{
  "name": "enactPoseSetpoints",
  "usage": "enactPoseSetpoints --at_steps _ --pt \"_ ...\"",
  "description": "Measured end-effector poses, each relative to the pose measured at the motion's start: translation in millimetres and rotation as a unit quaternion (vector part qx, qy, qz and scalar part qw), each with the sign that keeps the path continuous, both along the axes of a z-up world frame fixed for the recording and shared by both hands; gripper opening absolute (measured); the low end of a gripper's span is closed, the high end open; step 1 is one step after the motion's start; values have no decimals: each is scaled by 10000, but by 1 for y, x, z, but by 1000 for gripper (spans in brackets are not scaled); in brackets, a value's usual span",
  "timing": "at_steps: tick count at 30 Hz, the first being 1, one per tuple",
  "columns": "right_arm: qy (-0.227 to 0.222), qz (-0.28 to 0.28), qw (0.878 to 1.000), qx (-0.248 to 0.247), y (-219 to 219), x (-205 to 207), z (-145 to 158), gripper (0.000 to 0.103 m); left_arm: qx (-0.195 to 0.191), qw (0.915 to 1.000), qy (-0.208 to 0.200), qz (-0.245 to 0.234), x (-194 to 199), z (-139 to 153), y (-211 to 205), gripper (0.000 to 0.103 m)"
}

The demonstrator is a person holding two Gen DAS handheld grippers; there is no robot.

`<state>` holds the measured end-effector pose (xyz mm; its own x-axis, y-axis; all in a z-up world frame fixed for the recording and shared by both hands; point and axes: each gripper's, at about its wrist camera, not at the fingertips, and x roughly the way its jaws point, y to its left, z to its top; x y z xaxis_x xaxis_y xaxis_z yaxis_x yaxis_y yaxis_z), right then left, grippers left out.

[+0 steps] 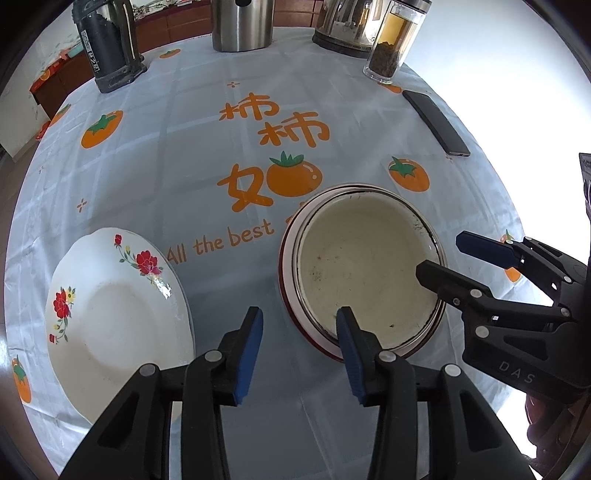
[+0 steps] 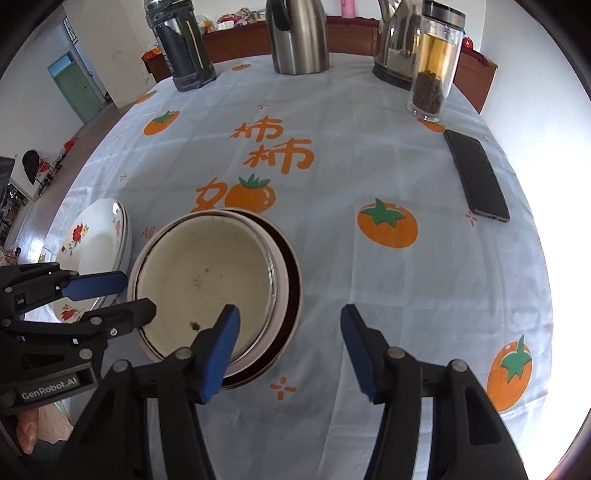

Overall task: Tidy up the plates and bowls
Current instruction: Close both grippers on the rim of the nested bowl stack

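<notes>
A stack of cream round enamel bowls (image 2: pixel 207 273) sits mid-table on the persimmon-print cloth (image 2: pixel 369 295), straddled at its rim by the parted left gripper (image 1: pixel 299 343) and right gripper (image 2: pixel 290 347), white flowered plates (image 1: pixel 118 317) left of it.

Top edges crop the dark flask (image 1: pixel 107 44), steel jug (image 1: pixel 242 24), kettle (image 1: pixel 345 26) and tea bottle (image 1: pixel 397 40); left gripper (image 2: pixel 110 295) hides part of the floral plates (image 2: pixel 98 240); how many bowls (image 2: pixel 207 280) are nested is unclear.
</notes>
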<state>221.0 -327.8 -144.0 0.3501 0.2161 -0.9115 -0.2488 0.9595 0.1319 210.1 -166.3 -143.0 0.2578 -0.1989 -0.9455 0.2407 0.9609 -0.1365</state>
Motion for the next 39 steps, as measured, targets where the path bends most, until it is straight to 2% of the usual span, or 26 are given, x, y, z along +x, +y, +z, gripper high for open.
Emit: enactPoseSetpoints --at_steps 2,6,10,12,13,14,20,25,39 --pt "27 -2 10000 -4 1 1 -2 56 -6 10000 20 20 1 -2 0 44" --pt "129 22 9999 -15 3 3 -7 45 -65 9999 84 39 4 -5 0 44" --pt "216 57 9997 24 5 6 -11 39 -198 9996 206 65 7 -11 2 44" --pt "246 93 9996 72 7 6 -13 32 -271 9993 229 71 7 -12 3 42" --pt "232 100 9997 59 7 6 -13 32 -310 9992 229 56 7 -12 3 35" --pt "223 110 9997 54 8 6 -13 32 -334 9992 228 30 7 -11 1 34" --pt "276 89 9995 157 5 7 -14 32 -296 9993 208 21 7 -11 0 34" --pt "266 137 9995 57 8 7 -12 30 -224 9994 252 16 5 -10 0 32" --pt "366 165 9992 53 10 7 -9 27 -270 9990 342 98 1 -4 6 31"
